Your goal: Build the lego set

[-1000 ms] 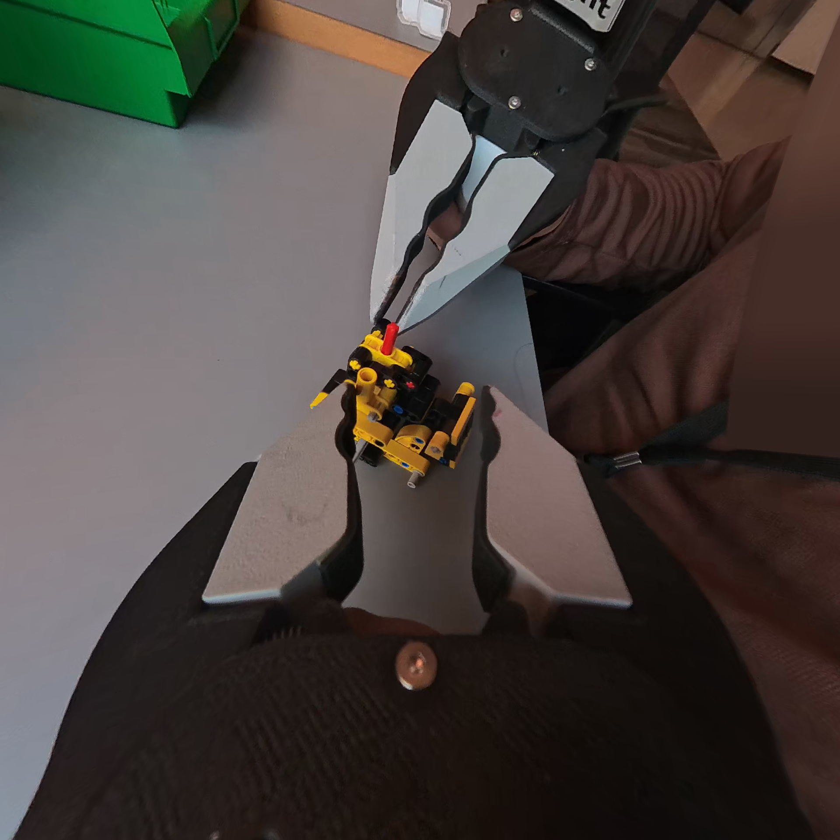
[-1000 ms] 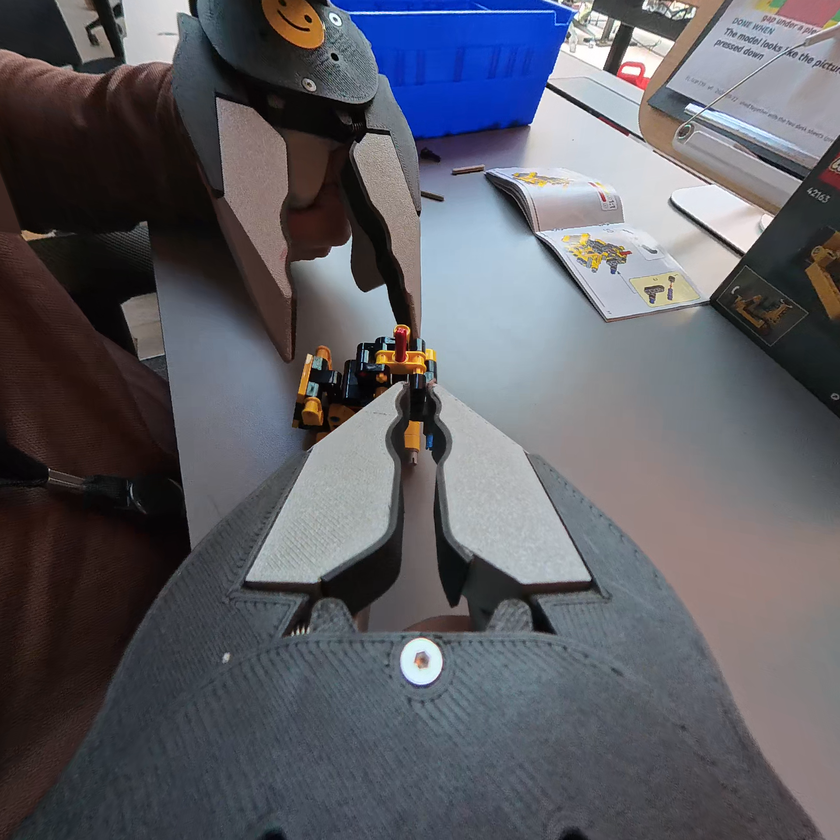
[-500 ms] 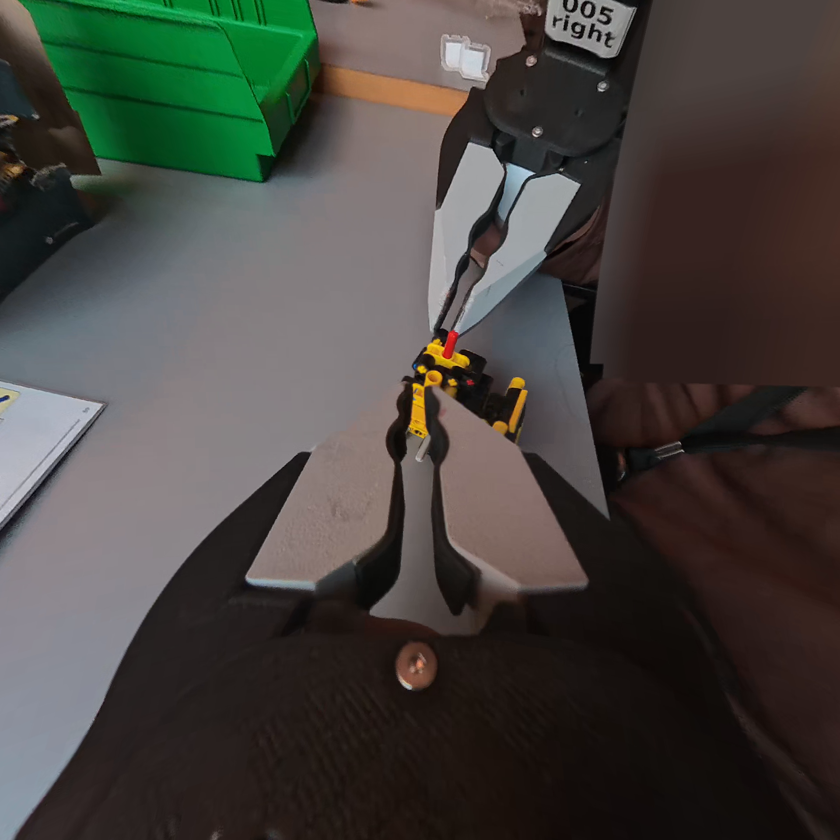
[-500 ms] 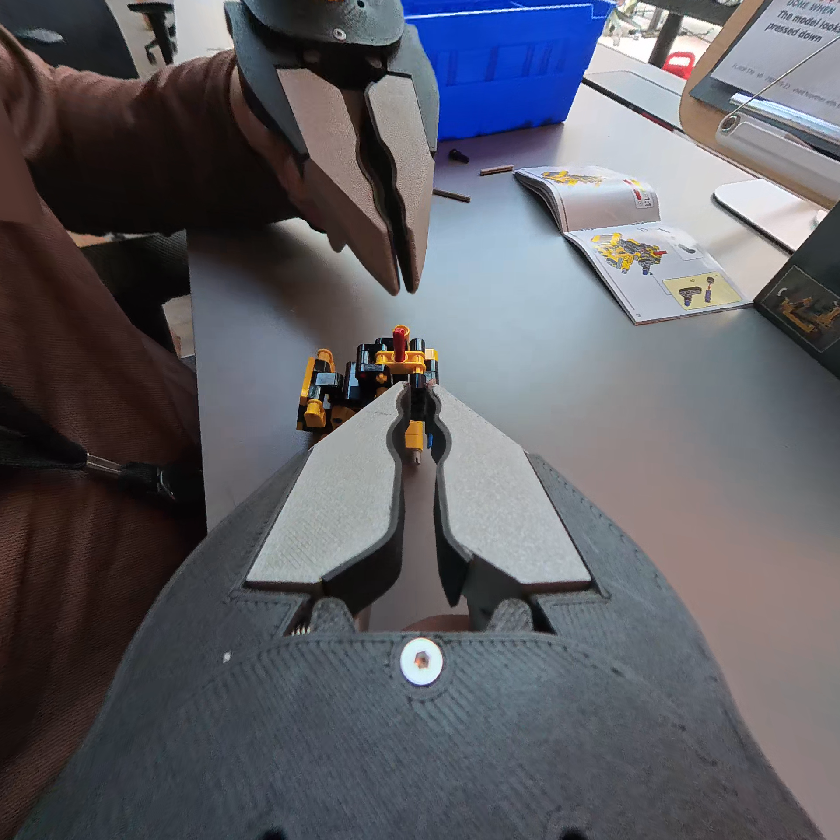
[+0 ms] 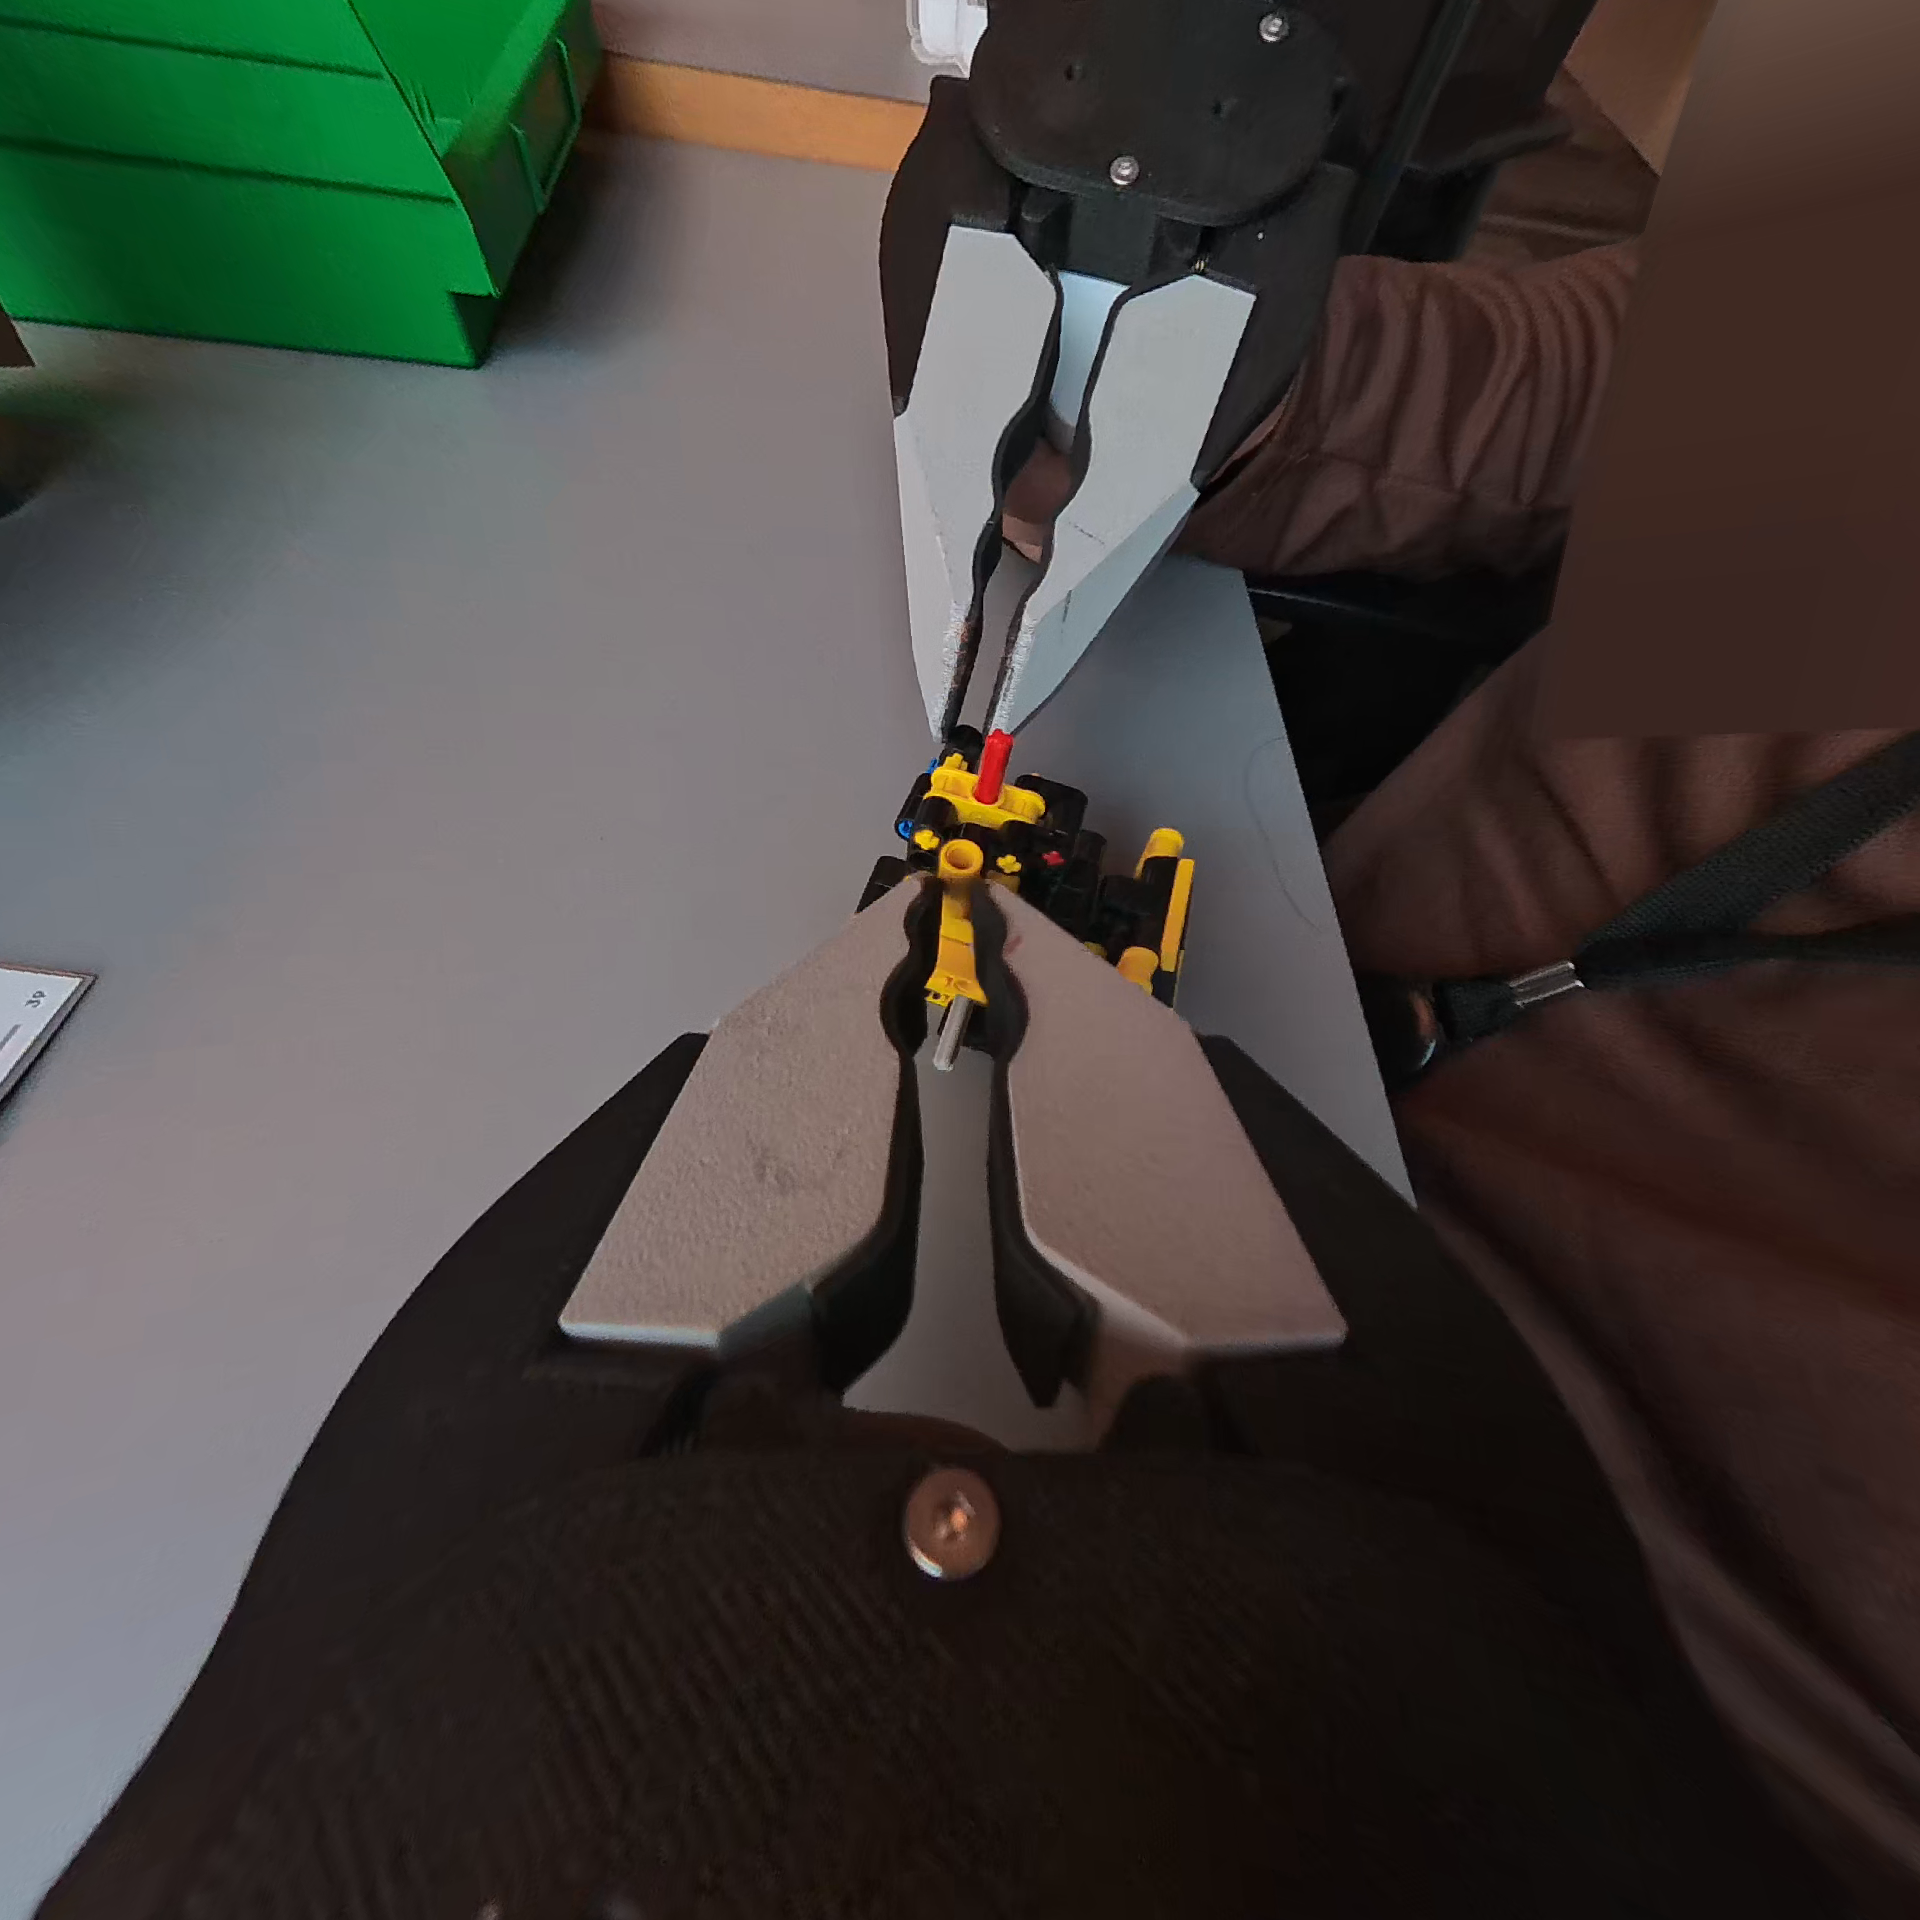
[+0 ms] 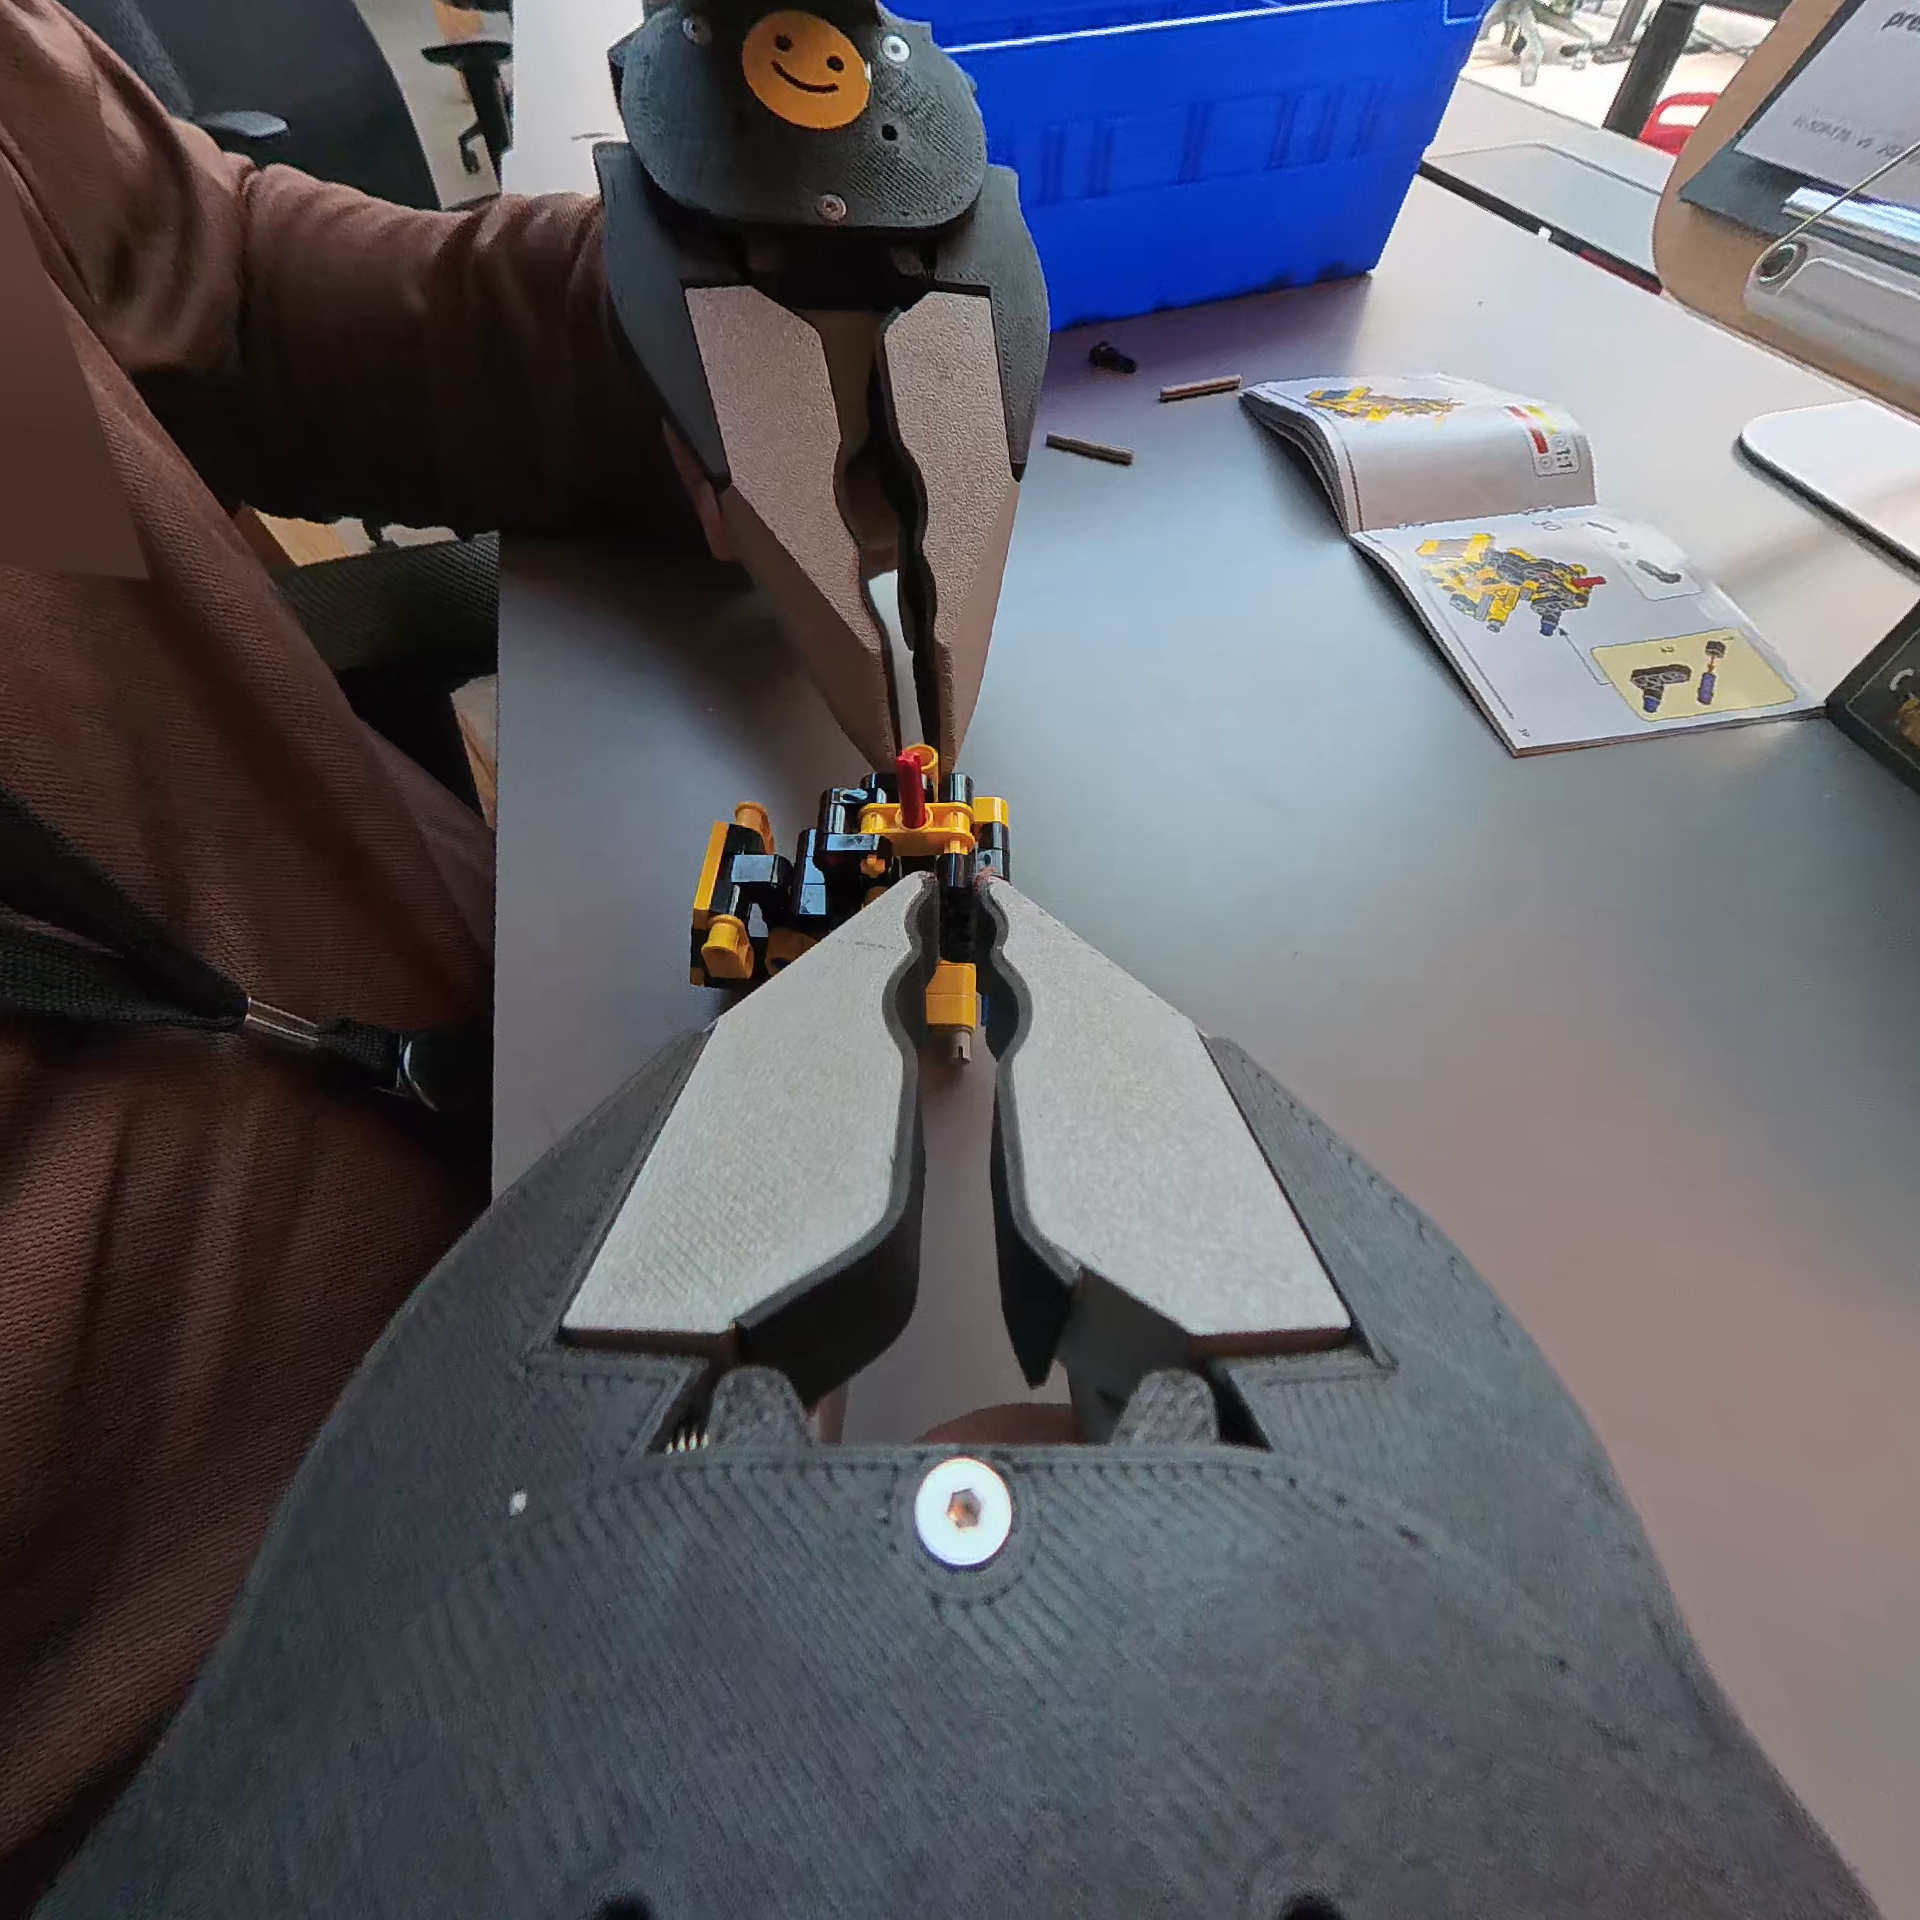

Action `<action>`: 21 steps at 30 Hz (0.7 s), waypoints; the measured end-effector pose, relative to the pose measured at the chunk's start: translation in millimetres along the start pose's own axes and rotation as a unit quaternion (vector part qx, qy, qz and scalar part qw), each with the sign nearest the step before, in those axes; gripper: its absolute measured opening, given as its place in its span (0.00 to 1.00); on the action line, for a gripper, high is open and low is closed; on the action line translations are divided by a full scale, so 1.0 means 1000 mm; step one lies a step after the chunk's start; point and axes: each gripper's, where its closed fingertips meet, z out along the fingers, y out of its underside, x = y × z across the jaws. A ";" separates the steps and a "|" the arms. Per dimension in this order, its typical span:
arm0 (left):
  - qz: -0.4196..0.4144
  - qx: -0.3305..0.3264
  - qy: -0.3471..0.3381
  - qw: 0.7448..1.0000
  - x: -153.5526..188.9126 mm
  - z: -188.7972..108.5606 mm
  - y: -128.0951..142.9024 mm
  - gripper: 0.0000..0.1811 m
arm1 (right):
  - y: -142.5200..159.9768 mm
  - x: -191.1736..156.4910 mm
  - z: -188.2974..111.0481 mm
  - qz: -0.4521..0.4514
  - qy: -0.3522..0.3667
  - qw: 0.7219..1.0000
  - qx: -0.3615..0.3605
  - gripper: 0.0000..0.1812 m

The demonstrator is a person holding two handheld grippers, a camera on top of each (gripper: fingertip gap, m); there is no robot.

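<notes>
A small yellow and black lego model [image 5: 1049, 842] stands near the table's edge, with a red pin [image 5: 994, 764] upright on top. My left gripper [image 5: 956, 888] is shut on a yellow piece with a grey axle at one end of the model. My right gripper [image 6: 954, 888] is shut on a black and yellow part with a tan axle at the model's [image 6: 821, 883] opposite end. Each gripper shows in the other's view, tips down beside the red pin [image 6: 912, 790]: the right gripper [image 5: 971, 727] and the left gripper [image 6: 920, 743].
A green bin [image 5: 239, 177] stands at the far left. A blue bin [image 6: 1195, 156], an open instruction booklet [image 6: 1507, 551], a dark box [image 6: 1881, 707] and small loose pieces [image 6: 1089, 447] lie beyond the model. The table edge and a person's brown sleeve [image 6: 312, 332] are close by. Left and right tips are no more than a few centimetres apart.
My left gripper was open around the model, then shut and rose above it. It has now come down, shut on the model's yellow end. The right gripper kept its grip.
</notes>
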 end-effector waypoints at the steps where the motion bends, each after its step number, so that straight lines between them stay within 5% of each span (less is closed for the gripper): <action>1: -0.001 0.001 0.003 1.000 0.001 0.000 -0.001 0.02 | 0.000 0.000 0.000 -0.001 -0.003 1.000 0.000 0.02; 21: 0.014 0.001 0.013 1.000 0.006 0.003 -0.001 0.02 | -0.002 -0.004 0.003 -0.006 -0.095 0.995 -0.003 0.01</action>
